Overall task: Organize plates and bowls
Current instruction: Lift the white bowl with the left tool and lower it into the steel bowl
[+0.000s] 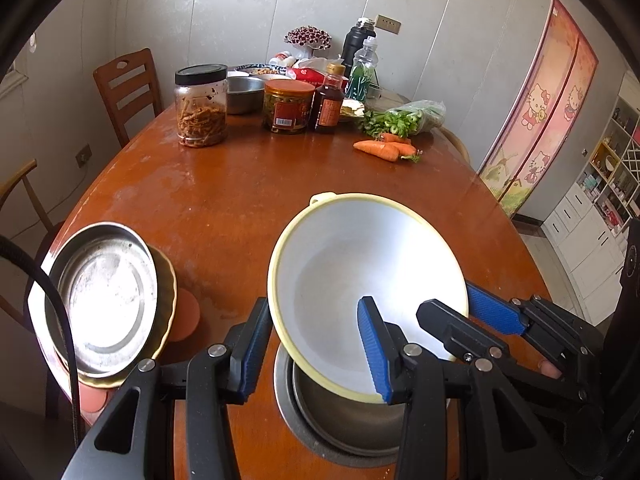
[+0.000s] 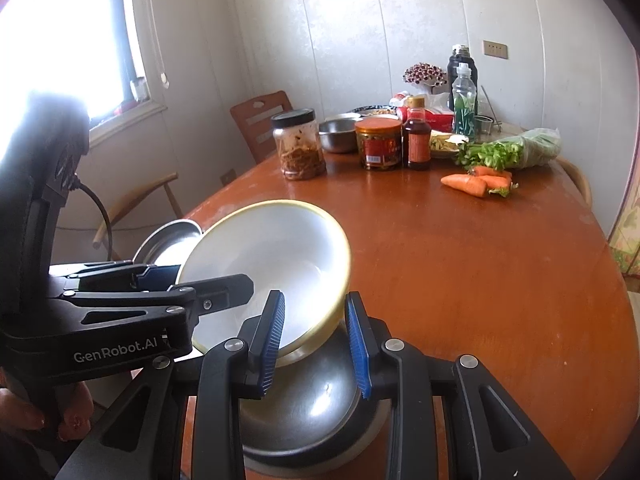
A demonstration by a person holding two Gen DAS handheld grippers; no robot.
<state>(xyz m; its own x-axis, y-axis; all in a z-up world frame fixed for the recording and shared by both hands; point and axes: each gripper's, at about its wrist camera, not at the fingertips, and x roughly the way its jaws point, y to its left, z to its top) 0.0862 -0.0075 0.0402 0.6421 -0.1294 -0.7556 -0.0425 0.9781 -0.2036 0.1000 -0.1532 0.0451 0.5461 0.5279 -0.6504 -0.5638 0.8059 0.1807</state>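
A white bowl with a yellow rim [image 1: 360, 264] [image 2: 280, 248] hangs tilted over a steel bowl [image 1: 340, 416] [image 2: 312, 412] that rests on the brown table [image 1: 240, 184] near its front edge. My left gripper [image 1: 315, 305] is shut on the white bowl's near wall, one pad inside and one outside. My right gripper [image 2: 315, 298] is shut on its rim on the other side. Each gripper shows in the other's view: the right gripper [image 1: 452, 304] and the left gripper [image 2: 208, 276]. At the left stands a stack, a steel plate [image 1: 104, 296] [image 2: 172, 236] on a yellow plate [image 1: 170, 288].
The far end of the table holds jars [image 1: 201, 108] [image 2: 298, 146], bottles [image 1: 329, 100], a steel basin [image 1: 242, 94], carrots [image 1: 384, 149] [image 2: 472, 184] and bagged greens [image 1: 408, 118]. Wooden chairs [image 1: 128, 88] stand at the left. A pink cabinet [image 1: 536, 120] and white shelves are at the right.
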